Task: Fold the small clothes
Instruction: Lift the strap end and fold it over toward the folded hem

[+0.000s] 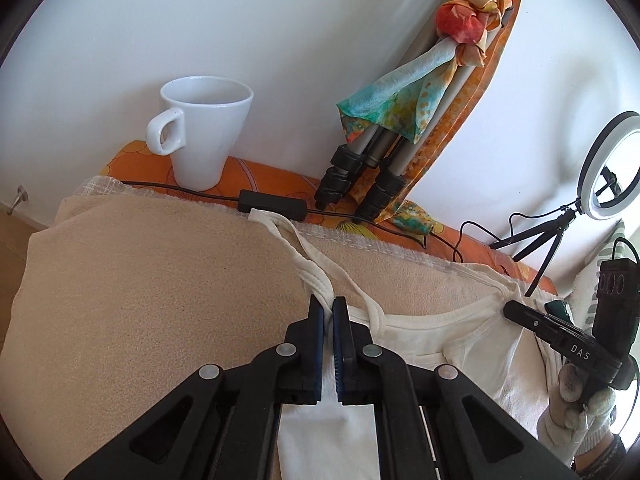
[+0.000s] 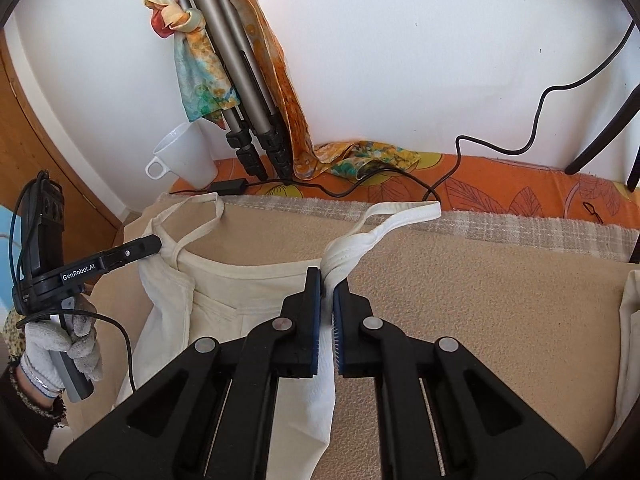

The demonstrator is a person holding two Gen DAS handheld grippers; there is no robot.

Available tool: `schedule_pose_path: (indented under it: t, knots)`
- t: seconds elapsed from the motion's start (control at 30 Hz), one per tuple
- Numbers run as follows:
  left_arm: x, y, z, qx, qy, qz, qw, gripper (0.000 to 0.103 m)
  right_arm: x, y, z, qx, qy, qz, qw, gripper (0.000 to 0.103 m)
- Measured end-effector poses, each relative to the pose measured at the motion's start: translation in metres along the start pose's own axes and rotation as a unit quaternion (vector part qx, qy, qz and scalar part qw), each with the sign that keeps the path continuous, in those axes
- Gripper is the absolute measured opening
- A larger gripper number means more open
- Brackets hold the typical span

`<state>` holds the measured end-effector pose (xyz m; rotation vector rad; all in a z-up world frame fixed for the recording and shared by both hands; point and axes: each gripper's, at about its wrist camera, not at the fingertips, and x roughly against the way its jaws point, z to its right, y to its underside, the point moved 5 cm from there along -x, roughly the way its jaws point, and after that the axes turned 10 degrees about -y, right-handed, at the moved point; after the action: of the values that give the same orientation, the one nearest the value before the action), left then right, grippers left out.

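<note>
— Your left gripper [image 1: 329, 307] pinches one strap of the white top [image 1: 480, 344]. What about your right one?

— Your right gripper [image 2: 327, 283] pinches the other strap; both jaws are almost closed on cloth.

— Where is the top?

— Spread on the tan blanket [image 2: 460, 300].

— How do you fold it well?

— Lift both straps level, keep the cloth tight, stay away from the cup [image 1: 202, 132].

Cream tank top [image 2: 240, 292] lies spread on the beige blanket [image 2: 460, 300], straps bunched.
</note>
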<state>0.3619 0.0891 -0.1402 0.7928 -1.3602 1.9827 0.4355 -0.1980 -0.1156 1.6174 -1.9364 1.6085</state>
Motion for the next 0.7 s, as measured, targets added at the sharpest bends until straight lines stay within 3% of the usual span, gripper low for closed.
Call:
schedule_pose_path:
  t: [0.33,0.7]
  knots:
    - [0.072,0.027,0.013,-0.010,0.010,0.017,0.9998,0.001,0.057,0.020,-0.042,0.012,-0.006,0.018,1.000,0.007]
    - [0.128,0.091,0.014,-0.012,0.004,0.008,0.9999,0.001,0.109,0.087,-0.093,0.029,-0.003,0.017,0.999,0.007]
